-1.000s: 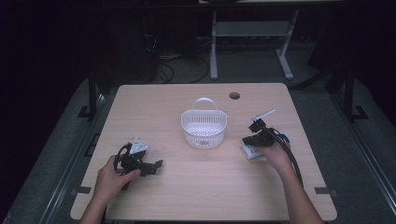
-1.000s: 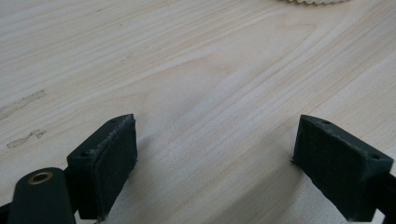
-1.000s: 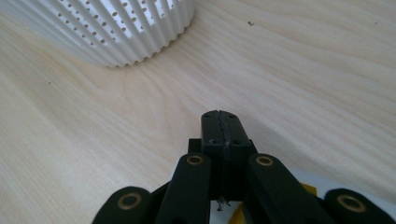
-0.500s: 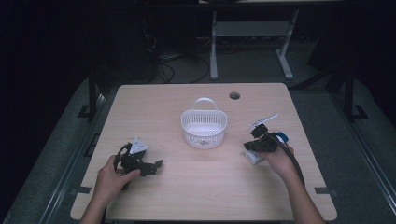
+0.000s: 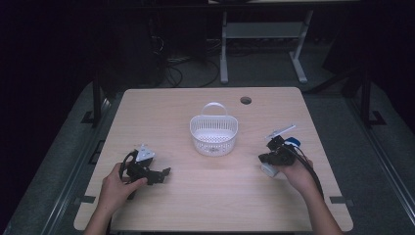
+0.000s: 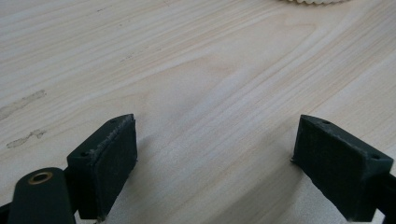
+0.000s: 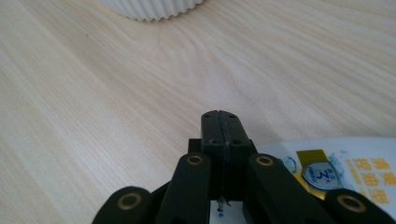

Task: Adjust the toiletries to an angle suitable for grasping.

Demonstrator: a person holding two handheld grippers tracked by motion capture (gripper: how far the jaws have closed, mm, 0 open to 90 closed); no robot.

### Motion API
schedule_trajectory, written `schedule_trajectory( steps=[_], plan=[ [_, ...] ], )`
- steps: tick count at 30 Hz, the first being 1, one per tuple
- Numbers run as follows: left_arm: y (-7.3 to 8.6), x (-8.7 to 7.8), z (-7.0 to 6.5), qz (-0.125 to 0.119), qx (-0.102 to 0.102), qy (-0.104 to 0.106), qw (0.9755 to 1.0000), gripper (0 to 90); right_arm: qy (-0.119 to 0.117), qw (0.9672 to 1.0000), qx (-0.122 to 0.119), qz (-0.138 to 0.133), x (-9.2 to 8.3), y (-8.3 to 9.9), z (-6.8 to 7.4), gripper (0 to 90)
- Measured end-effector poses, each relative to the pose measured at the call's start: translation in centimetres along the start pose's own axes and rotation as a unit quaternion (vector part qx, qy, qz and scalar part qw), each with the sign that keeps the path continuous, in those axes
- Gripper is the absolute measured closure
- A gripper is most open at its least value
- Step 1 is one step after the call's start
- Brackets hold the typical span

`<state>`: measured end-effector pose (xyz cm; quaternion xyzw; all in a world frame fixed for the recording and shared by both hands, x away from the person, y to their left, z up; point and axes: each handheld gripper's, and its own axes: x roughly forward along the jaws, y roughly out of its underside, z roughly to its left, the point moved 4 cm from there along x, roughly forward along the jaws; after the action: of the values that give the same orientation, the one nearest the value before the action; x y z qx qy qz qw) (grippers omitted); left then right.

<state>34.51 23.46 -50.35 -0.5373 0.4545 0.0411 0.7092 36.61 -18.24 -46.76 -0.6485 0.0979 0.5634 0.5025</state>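
Observation:
A white slotted basket (image 5: 214,132) with a handle stands at the table's middle. My left gripper (image 5: 164,174) rests low at the front left, held in a hand, its jaws wide open over bare wood (image 6: 215,154) with nothing between them. My right gripper (image 5: 263,158) is at the right of the basket, pointing left; its jaws (image 7: 219,116) are pressed together with nothing visible between them. A white and blue printed packet (image 7: 336,168) lies flat beside and below those jaws. In the high view a small white thing (image 5: 268,170) shows under that gripper.
The light wooden table (image 5: 205,205) has a round cable hole (image 5: 245,100) at the back right. The basket's ribbed base shows at the top of the right gripper view (image 7: 152,7). Dark floor, cables and a desk frame lie beyond the far edge.
My right gripper has drifted slightly nearer the front edge. The left gripper and the basket have stayed put.

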Motion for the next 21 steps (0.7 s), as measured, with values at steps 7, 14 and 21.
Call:
schedule_trajectory(
  steps=[7, 14, 21],
  plan=[
    [0.0, 0.0, 0.0, -0.001, -0.001, 0.0, 1.0, 13.0, 0.0, 1.0, 0.001, -0.001, -0.6, 0.7, 0.4, 89.6],
    [0.0, 0.0, 0.0, -0.003, -0.002, -0.001, 1.0, 13.0, -0.003, 1.0, 0.006, -0.004, -0.9, 1.6, 0.4, 89.6],
    [0.0, 0.0, 0.0, -0.003, -0.002, 0.0, 1.0, 13.0, -0.004, 1.0, 0.007, -0.001, -0.9, 2.6, 0.5, 89.6]
  ],
)
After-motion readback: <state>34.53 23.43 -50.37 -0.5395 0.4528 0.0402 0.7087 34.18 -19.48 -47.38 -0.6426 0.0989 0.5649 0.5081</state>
